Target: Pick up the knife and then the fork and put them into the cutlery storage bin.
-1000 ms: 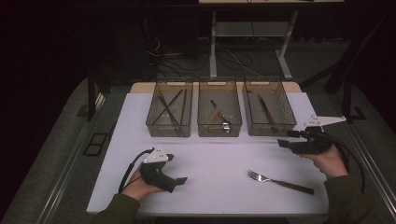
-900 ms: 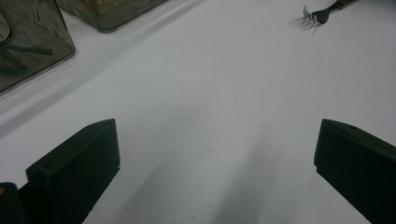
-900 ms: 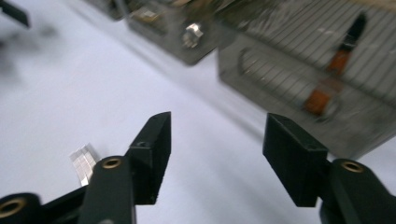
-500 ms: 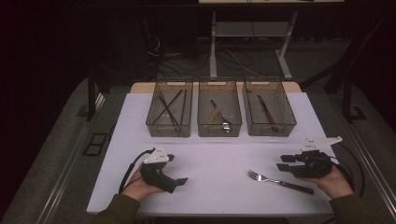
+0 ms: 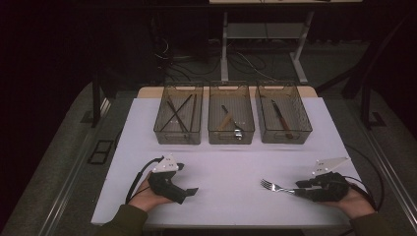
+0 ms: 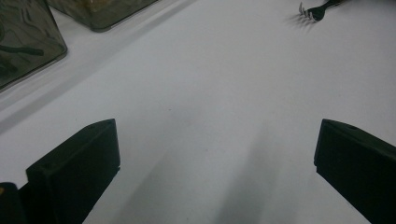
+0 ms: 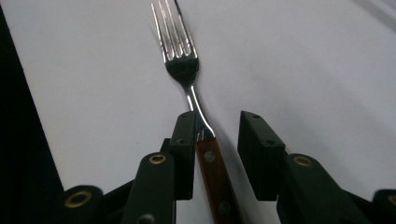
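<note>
High view overlooks table (image 5: 231, 162) (gripper views skim it closely).

In the high view the fork (image 5: 273, 186) shows only its tines and neck; the handle lies under the right gripper (image 5: 301, 187). In the right gripper view the handle runs off the bottom edge. In the left gripper view the top edge cuts the fork, and the two bins (image 6: 25, 42) are cropped, their contents blurred. Cutlery in the three bins is too small to name

Black claws (image 7: 217, 156), brass-ringed screws, grey triangular top plates, trailing black cables, olive sleeves
</note>
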Demonstrator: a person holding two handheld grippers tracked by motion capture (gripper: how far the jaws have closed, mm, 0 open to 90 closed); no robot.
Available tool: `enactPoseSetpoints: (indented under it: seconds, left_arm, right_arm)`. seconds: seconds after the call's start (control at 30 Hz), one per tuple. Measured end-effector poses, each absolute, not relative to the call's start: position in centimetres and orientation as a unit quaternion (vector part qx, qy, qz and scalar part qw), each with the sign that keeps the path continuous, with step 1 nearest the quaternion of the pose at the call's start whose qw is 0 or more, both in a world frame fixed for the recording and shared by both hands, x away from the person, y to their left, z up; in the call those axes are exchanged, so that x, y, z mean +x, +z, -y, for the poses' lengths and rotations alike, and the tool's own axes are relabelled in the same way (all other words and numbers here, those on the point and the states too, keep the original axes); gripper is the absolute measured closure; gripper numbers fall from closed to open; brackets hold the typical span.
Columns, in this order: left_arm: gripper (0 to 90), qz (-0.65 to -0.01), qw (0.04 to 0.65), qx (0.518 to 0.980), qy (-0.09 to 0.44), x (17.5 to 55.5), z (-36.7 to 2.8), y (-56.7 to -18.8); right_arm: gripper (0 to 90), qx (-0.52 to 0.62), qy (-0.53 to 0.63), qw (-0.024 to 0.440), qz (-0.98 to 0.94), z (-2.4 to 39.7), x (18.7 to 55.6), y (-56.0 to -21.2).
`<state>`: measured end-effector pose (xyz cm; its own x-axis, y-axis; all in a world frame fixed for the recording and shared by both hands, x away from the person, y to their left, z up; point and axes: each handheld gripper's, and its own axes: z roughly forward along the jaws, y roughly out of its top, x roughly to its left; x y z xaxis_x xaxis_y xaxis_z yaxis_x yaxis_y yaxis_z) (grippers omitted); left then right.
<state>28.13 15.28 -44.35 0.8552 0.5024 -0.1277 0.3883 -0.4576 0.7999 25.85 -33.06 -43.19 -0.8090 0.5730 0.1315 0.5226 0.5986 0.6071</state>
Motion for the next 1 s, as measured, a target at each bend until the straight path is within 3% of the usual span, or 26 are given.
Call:
enactPoseSetpoints:
  seconds: [0.3,0.83,1.0]
  left_arm:
    - [0.0,-0.260,0.448,0.853,0.063,28.2,-15.3,-44.4]
    - [0.0,-0.264,0.445,0.853,0.060,28.2,-15.1,-44.5]
    - [0.0,-0.263,0.444,0.854,0.059,28.2,-15.1,-44.6]
  right_arm:
    - [73.2,0.283,0.295,0.036,-0.912,32.5,25.8,-43.6]
    - [75.9,0.226,0.214,0.049,-0.949,30.9,26.6,-42.9]
    - [76.2,0.215,0.162,0.033,-0.962,29.6,27.3,-42.4]
